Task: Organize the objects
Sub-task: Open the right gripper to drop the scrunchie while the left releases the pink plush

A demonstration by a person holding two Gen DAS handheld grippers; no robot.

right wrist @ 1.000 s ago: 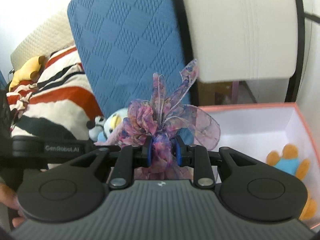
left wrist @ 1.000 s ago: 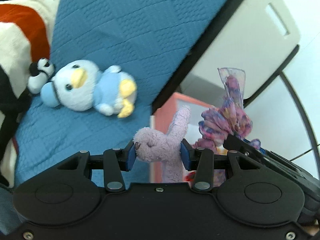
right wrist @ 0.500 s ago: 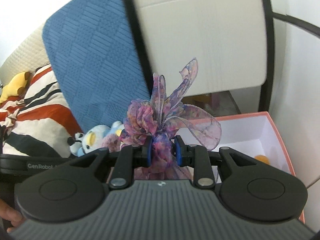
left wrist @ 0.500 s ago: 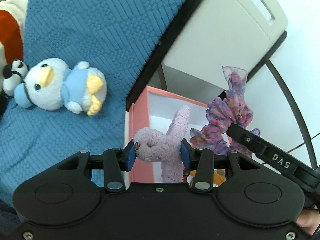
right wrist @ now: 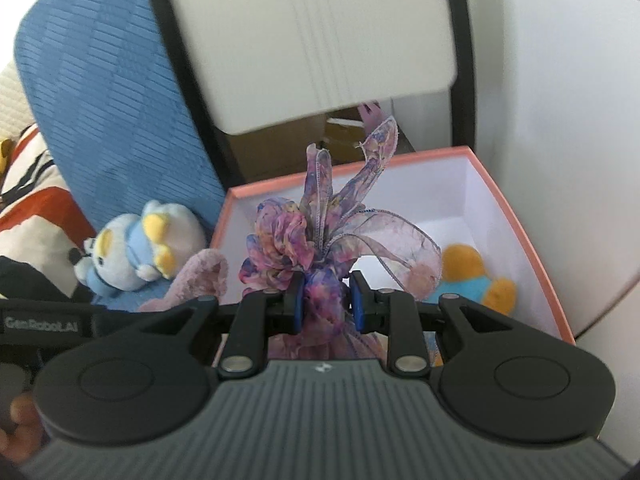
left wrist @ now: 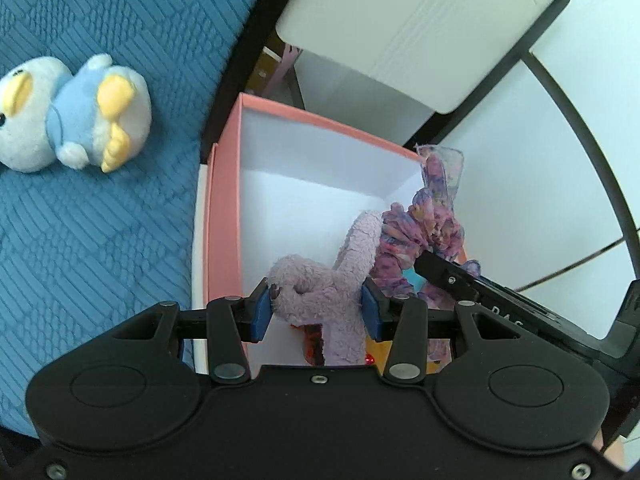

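My left gripper [left wrist: 316, 308] is shut on a lilac plush toy [left wrist: 320, 292] and holds it over the near edge of a pink box [left wrist: 224, 200] with a white inside. My right gripper [right wrist: 324, 300] is shut on a purple ribbon bow [right wrist: 320, 240] and holds it above the same box [right wrist: 516, 224]. The bow [left wrist: 424, 232] and the right gripper also show at the right of the left wrist view. The lilac plush [right wrist: 200, 276] shows at the left of the right wrist view. An orange and blue plush [right wrist: 472, 280] lies inside the box.
A blue and white penguin plush [left wrist: 72, 116] lies on the blue quilted cover [left wrist: 100, 240] left of the box; it also shows in the right wrist view [right wrist: 136, 244]. A white panel with a black frame [right wrist: 312, 36] stands behind the box. A striped blanket [right wrist: 28, 208] lies far left.
Both grippers have moved right and forward with their loads, from over the blue cover to over the pink box. The penguin plush has slid to the left of both views.
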